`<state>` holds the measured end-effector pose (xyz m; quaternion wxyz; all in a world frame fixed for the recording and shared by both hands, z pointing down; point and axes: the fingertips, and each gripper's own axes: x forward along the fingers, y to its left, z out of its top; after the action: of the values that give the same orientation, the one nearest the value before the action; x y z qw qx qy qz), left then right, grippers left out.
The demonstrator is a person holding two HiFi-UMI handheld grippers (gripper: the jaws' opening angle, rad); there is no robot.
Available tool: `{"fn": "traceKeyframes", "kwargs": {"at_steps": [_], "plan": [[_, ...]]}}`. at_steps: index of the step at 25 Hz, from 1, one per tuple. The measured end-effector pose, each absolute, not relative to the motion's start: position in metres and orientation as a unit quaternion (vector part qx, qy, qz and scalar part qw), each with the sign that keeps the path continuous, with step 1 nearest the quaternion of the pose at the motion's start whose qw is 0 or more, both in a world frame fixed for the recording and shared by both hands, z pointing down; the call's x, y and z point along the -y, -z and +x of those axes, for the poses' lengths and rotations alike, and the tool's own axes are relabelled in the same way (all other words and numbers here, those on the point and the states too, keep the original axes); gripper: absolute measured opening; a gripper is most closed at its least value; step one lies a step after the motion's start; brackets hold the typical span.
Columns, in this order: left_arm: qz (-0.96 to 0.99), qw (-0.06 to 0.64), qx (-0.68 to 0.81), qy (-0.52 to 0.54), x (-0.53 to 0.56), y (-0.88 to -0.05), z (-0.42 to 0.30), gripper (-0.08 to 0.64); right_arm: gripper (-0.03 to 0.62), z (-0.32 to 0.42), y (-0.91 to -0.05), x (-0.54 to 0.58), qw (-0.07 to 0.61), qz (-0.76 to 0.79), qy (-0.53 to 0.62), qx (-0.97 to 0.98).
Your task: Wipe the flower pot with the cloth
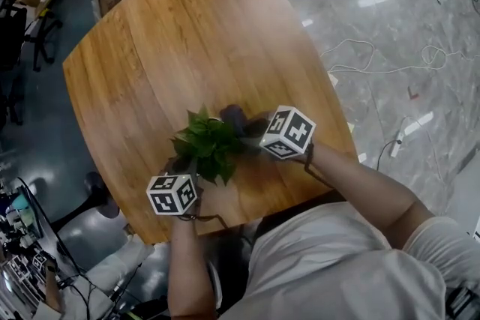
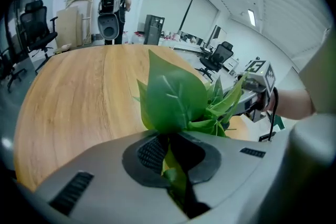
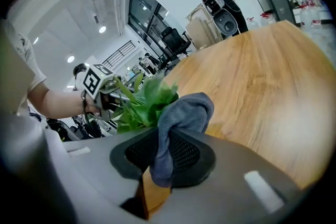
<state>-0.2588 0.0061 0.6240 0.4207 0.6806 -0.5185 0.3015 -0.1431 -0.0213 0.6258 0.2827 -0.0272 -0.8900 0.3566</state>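
A small plant [image 1: 206, 145] with broad green leaves stands near the front edge of the wooden table [image 1: 180, 49]. Its pot is hidden under the leaves. From the near left, my left gripper [image 1: 182, 170] reaches into the plant. In the left gripper view its jaws are shut on a leaf stem [image 2: 176, 176], with leaves [image 2: 176, 97] filling the view ahead. My right gripper [image 1: 247, 125] comes in from the right, shut on a grey cloth [image 1: 233, 116]. In the right gripper view the cloth [image 3: 181, 118] hangs bunched from the jaws, right beside the plant [image 3: 139, 105].
The table top [image 3: 262, 81] stretches away bare behind the plant. Office chairs [image 2: 37, 29], desks and a person with a backpack [image 2: 113, 8] are far behind. White cables [image 1: 390, 67] lie on the grey floor to the right.
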Motion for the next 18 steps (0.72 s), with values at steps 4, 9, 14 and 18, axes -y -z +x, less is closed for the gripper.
{"fn": "traceKeyframes", "kwargs": {"at_steps": [4, 9, 14, 18], "plan": [[0.700, 0.399, 0.489, -0.334, 0.002, -0.621, -0.248, 0.020, 0.063, -0.131, -0.618, 0.022, 0.300, -0.038, -0.328, 0.895], [0.710, 0.374, 0.467, -0.370, 0.019, -0.625, -0.242, 0.020, 0.064, -0.136, -0.681, 0.028, 0.339, -0.029, -0.337, 0.878], [0.712, 0.368, 0.462, -0.379, 0.020, -0.627, -0.243, 0.018, 0.063, -0.138, -0.687, 0.025, 0.345, -0.024, -0.347, 0.872], [0.715, 0.363, 0.460, -0.382, 0.024, -0.628, -0.234, 0.015, 0.064, -0.124, -0.643, 0.035, 0.342, -0.008, -0.344, 0.875]]}}
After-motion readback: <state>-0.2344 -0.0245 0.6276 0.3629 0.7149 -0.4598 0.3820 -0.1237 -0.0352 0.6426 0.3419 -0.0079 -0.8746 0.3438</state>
